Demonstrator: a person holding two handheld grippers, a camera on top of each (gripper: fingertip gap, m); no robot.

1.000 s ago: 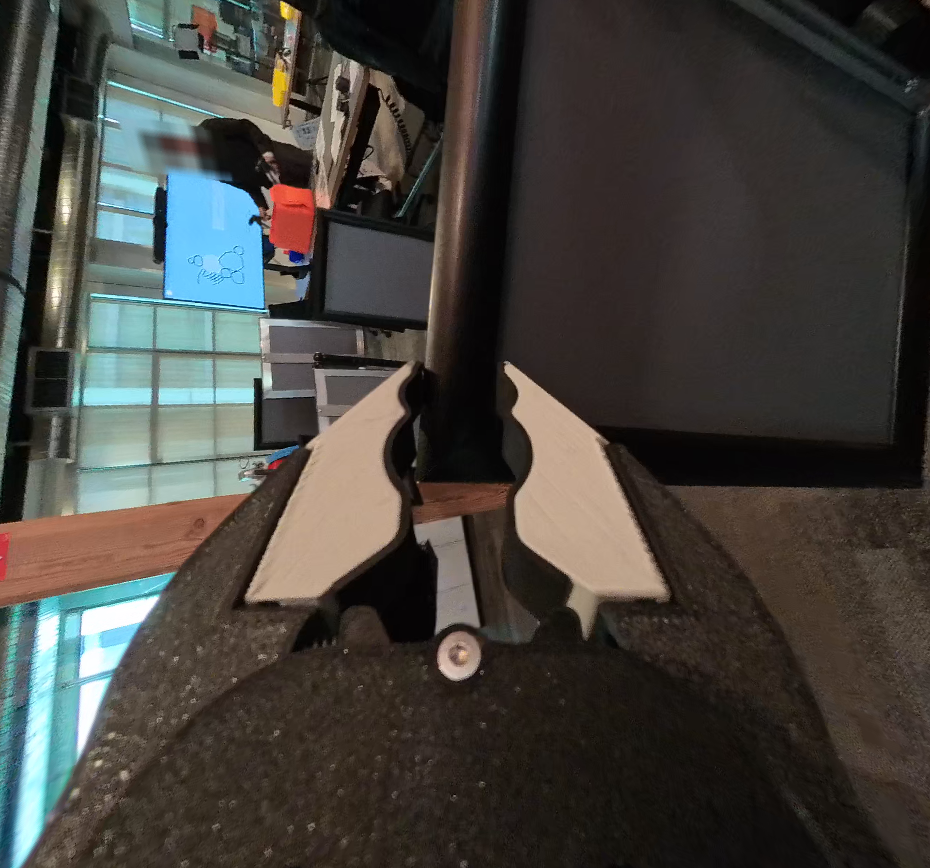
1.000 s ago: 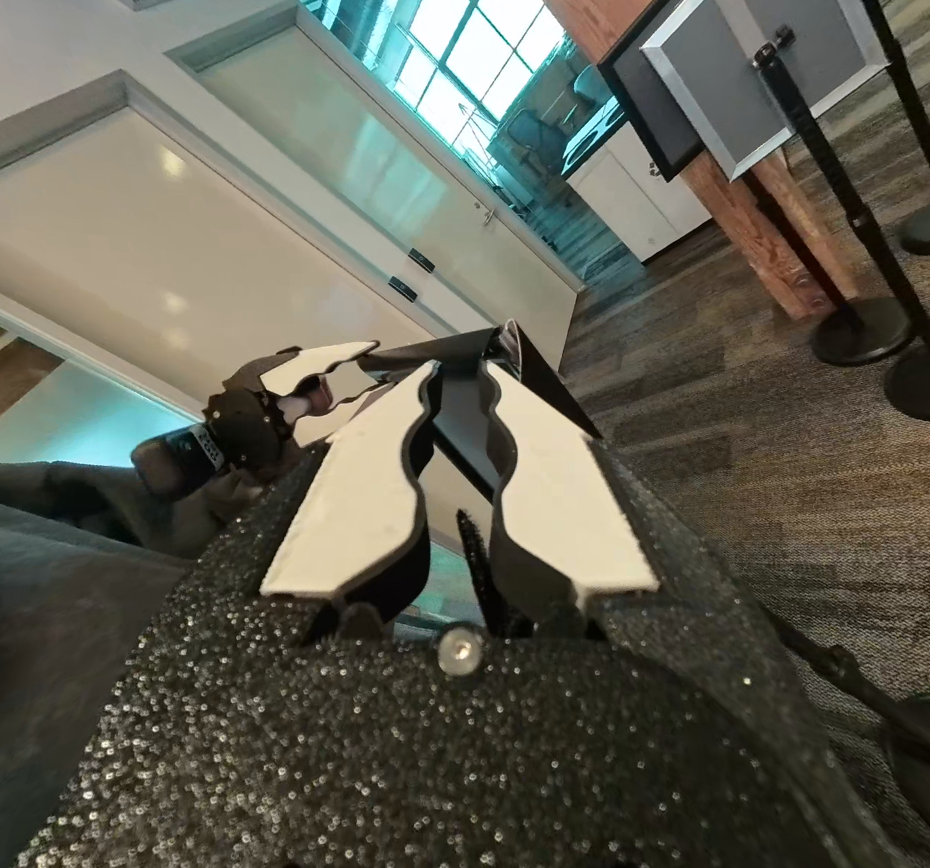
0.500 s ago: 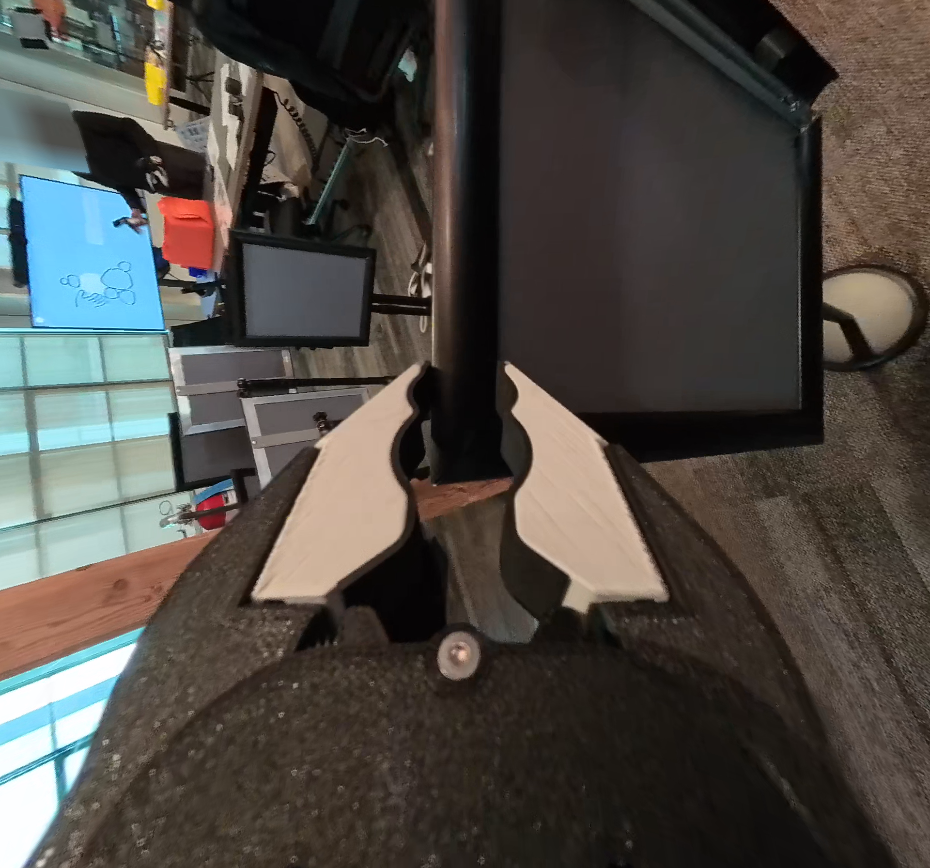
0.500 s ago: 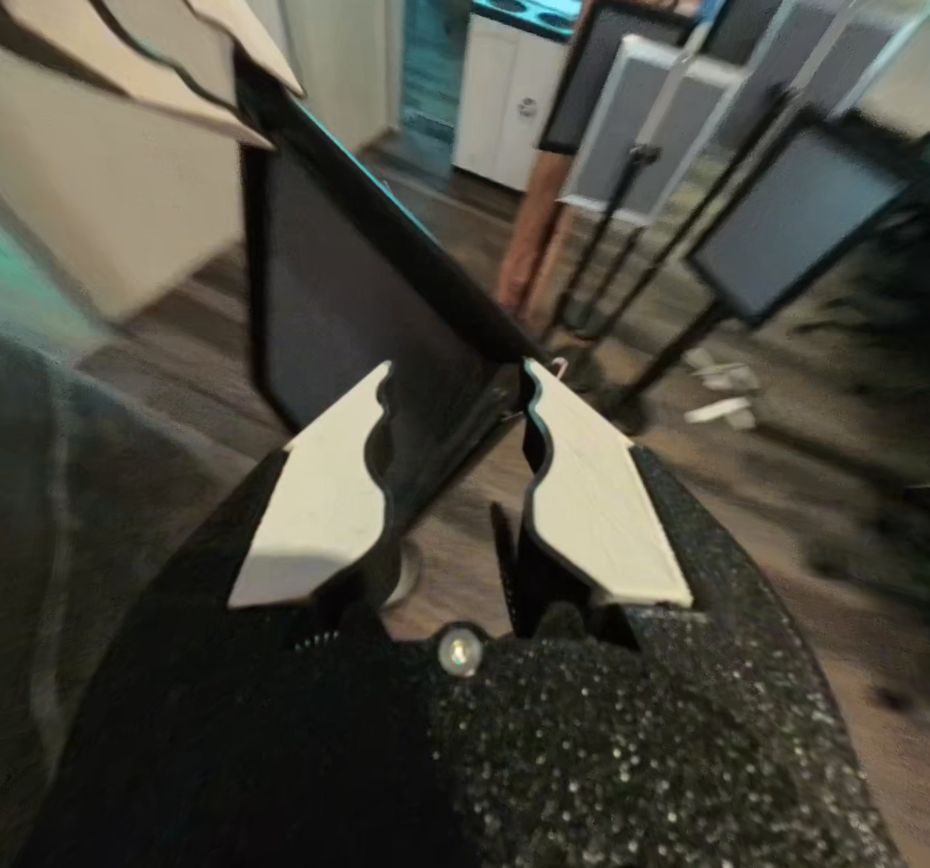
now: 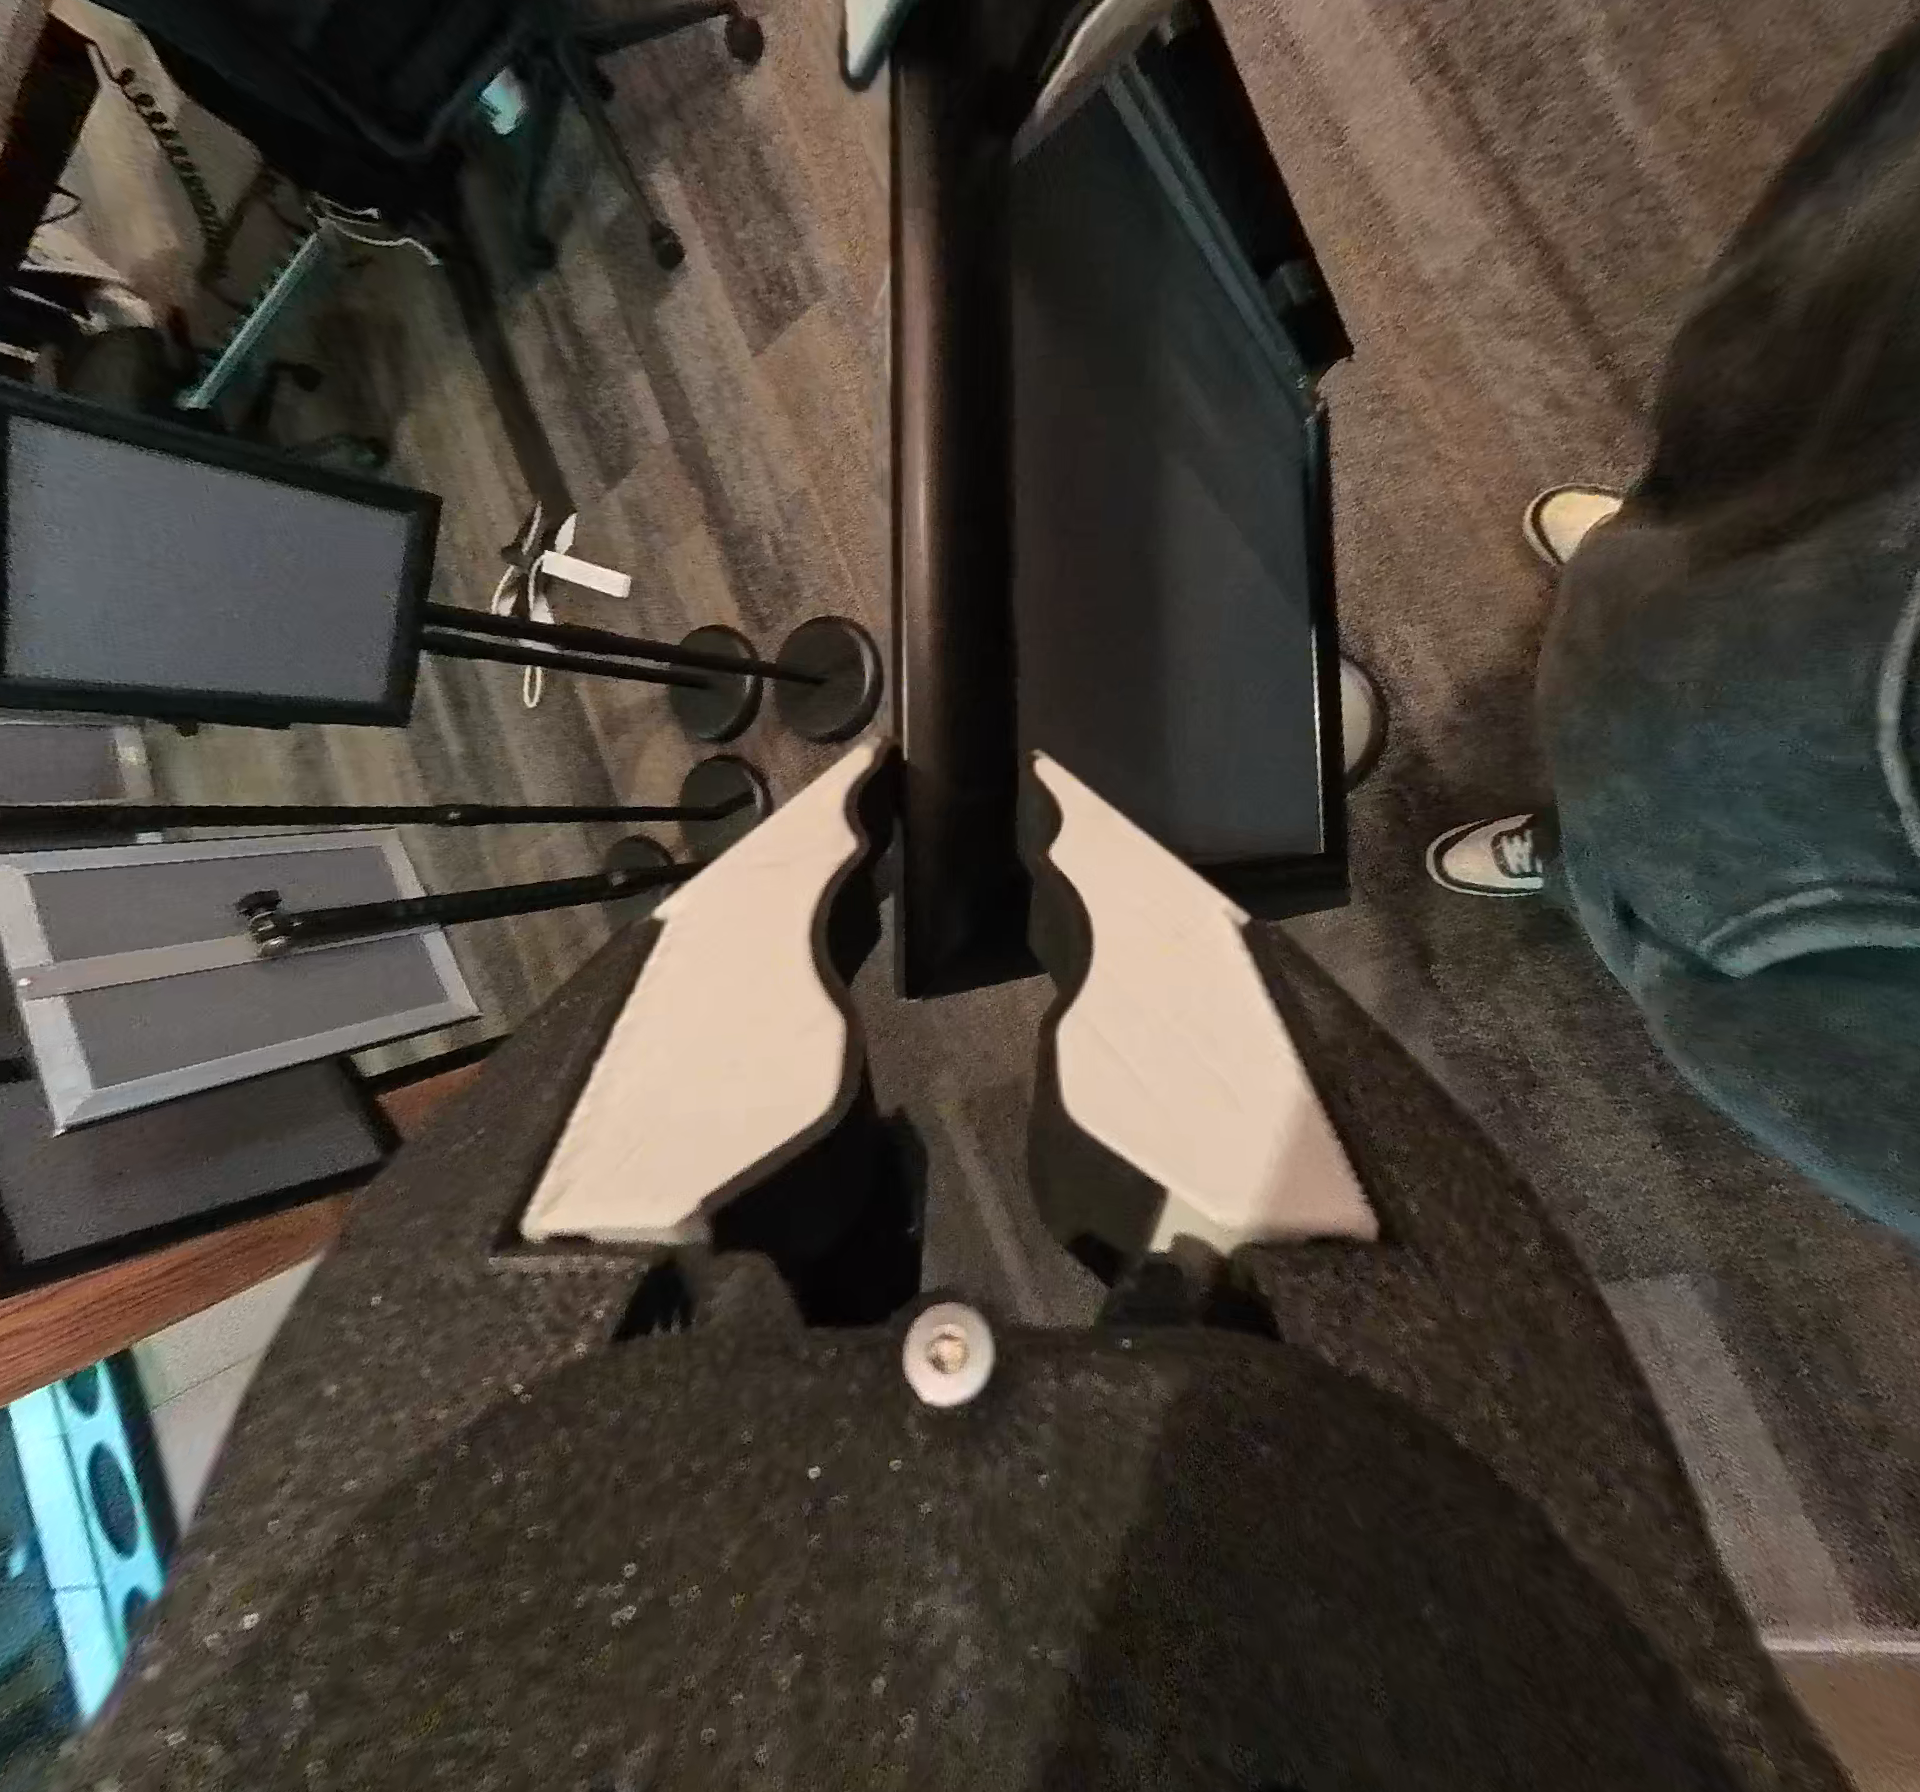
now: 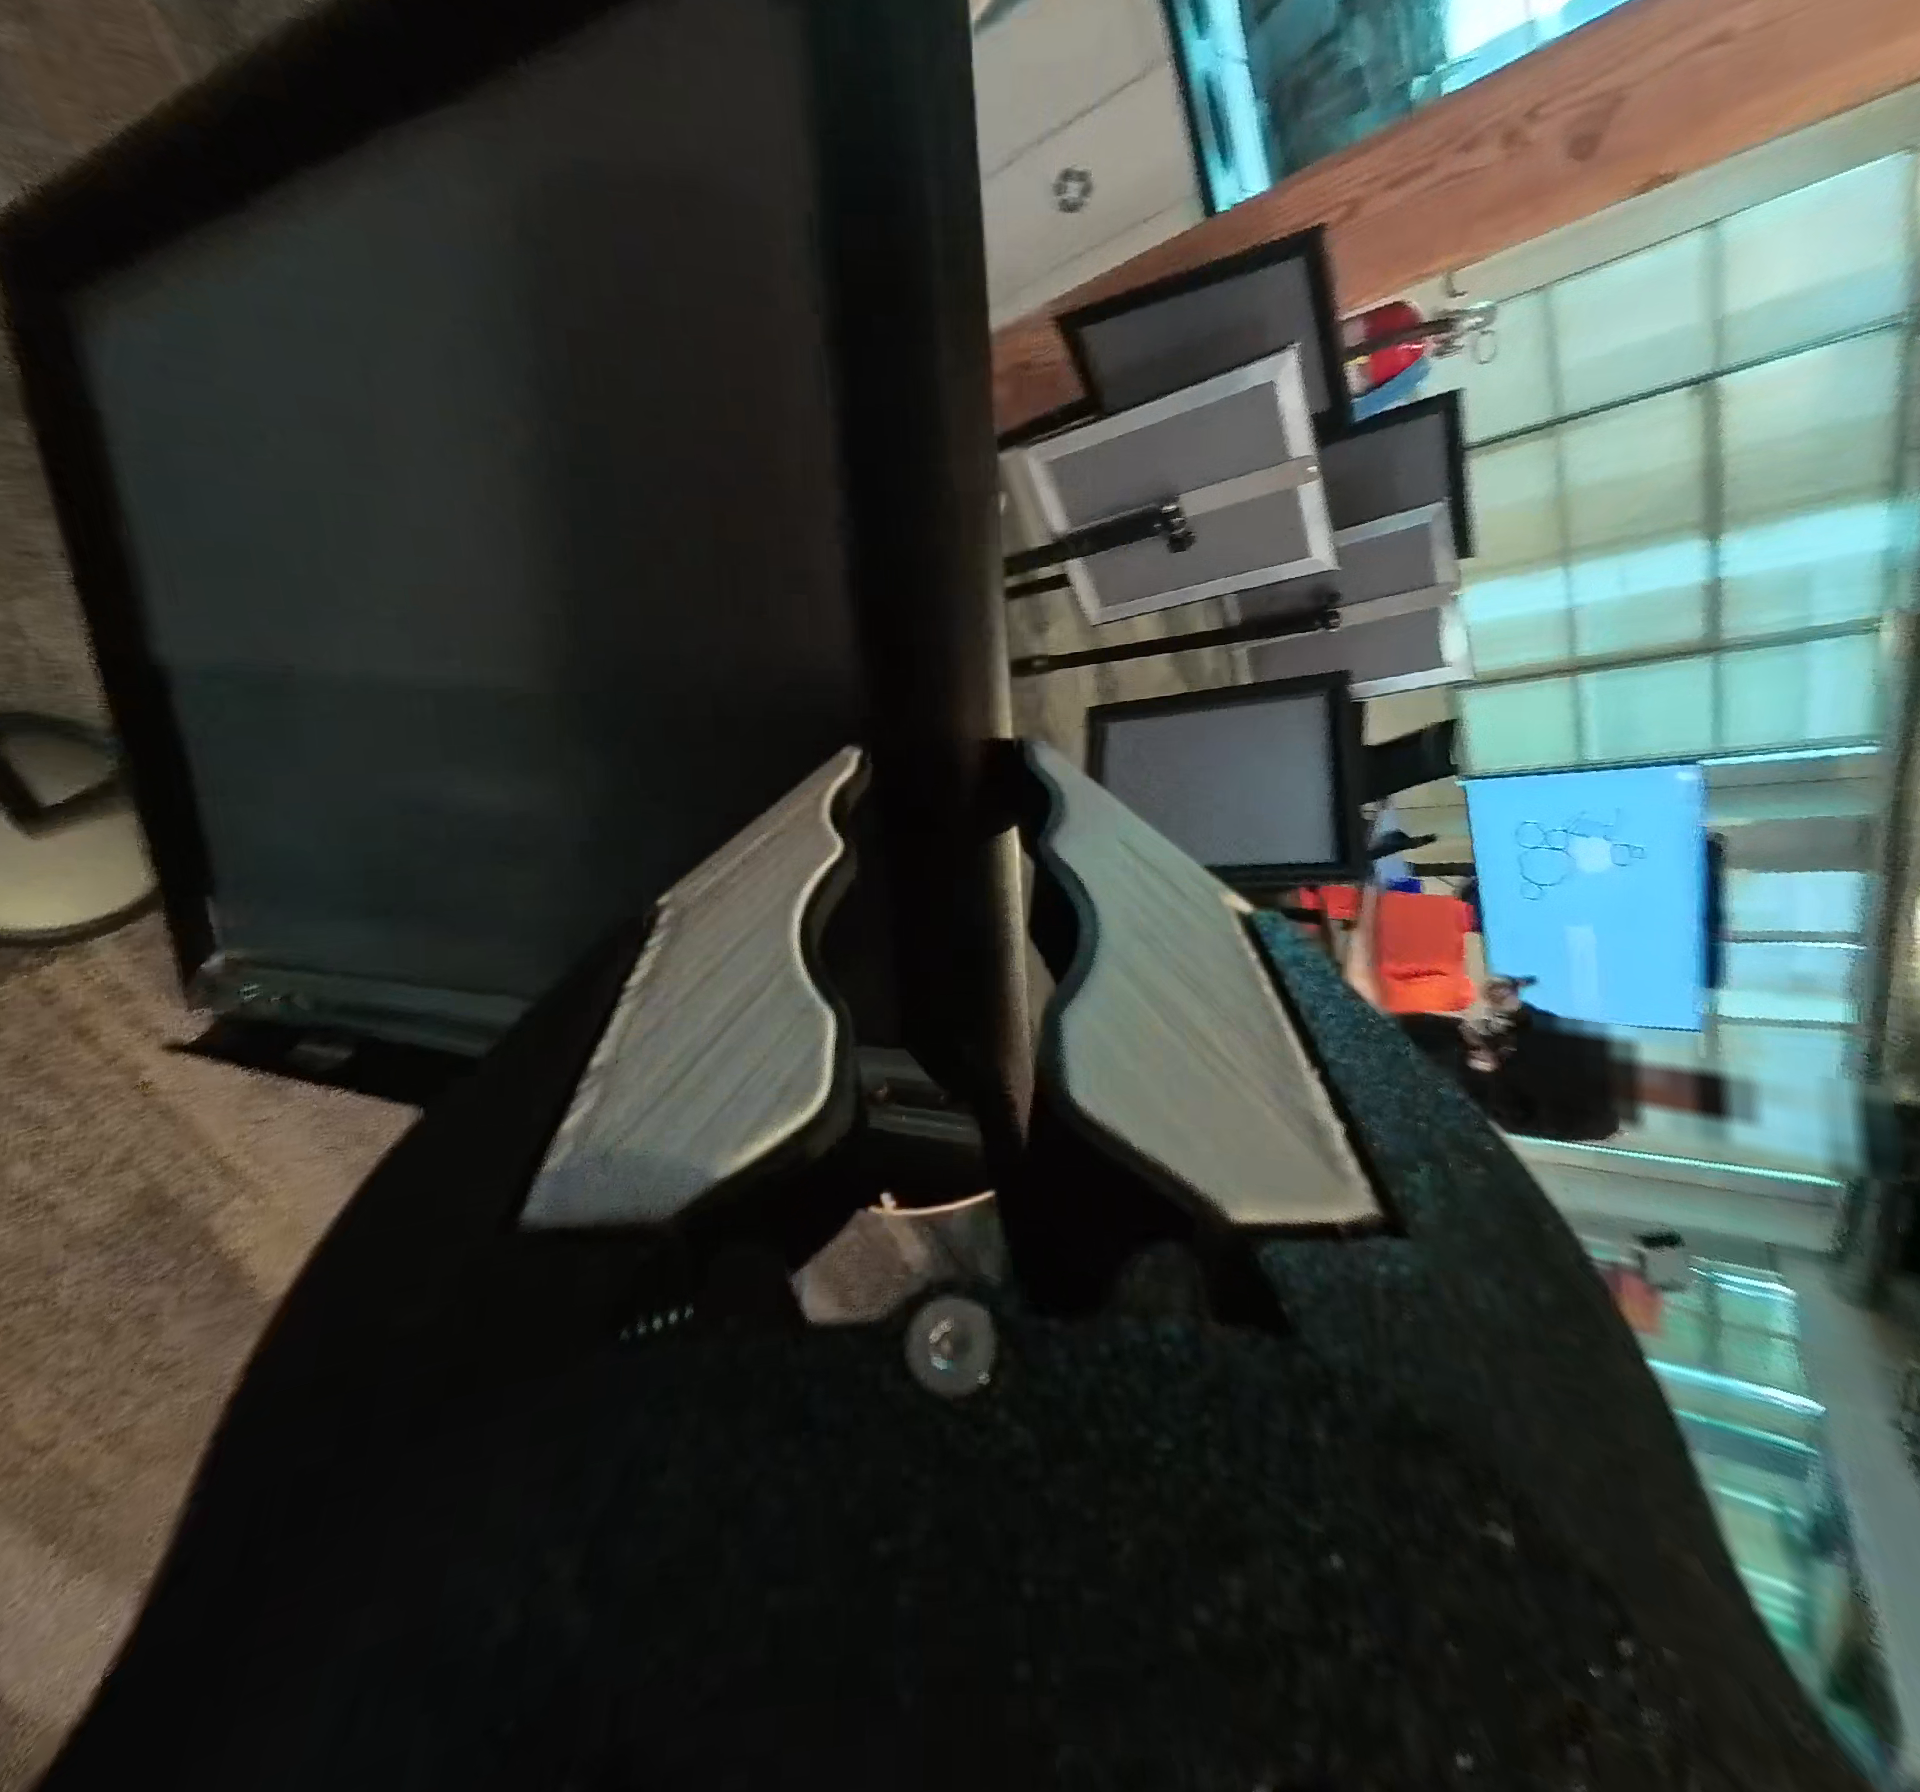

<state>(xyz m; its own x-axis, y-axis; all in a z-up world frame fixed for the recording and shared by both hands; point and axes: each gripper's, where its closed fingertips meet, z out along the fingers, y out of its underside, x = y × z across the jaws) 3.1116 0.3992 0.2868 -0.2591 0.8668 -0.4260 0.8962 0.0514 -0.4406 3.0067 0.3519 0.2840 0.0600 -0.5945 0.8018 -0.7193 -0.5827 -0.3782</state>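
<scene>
Nearest my lens in the left wrist view, the left tongs (image 5: pixel 958 843) stand partly closed, their white fingers (image 5: pixel 727 1004) pressed on either side of the black frame edge (image 5: pixel 951 516) of a framed sign panel (image 5: pixel 1153 537); I judge this a firm pinch on the narrow rail, chosen because the flat face offers nothing to grip. In the right wrist view, the right tongs (image 6: pixel 940 812) likewise bracket the same dark frame (image 6: pixel 894 371) at another edge, fingers (image 6: pixel 1174 1015) close against it, though blur leaves contact on the left finger uncertain. Two holds on opposite edges would keep a broad, flat panel from swinging. Beyond the left tongs, the panel hangs above the carpeted floor (image 5: pixel 1507 132), with a person's shoes (image 5: pixel 1486 854) and dark trousers (image 5: pixel 1745 807) just beside it. Farther left stand other sign panels (image 5: pixel 197 558) on thin black poles with round bases (image 5: pixel 826 677), grouped closely together. Farthest, in the right wrist view, a wooden beam (image 6: pixel 1507 153), a blue screen (image 6: pixel 1590 921) and tall windows (image 6: pixel 1683 495) close the room.
</scene>
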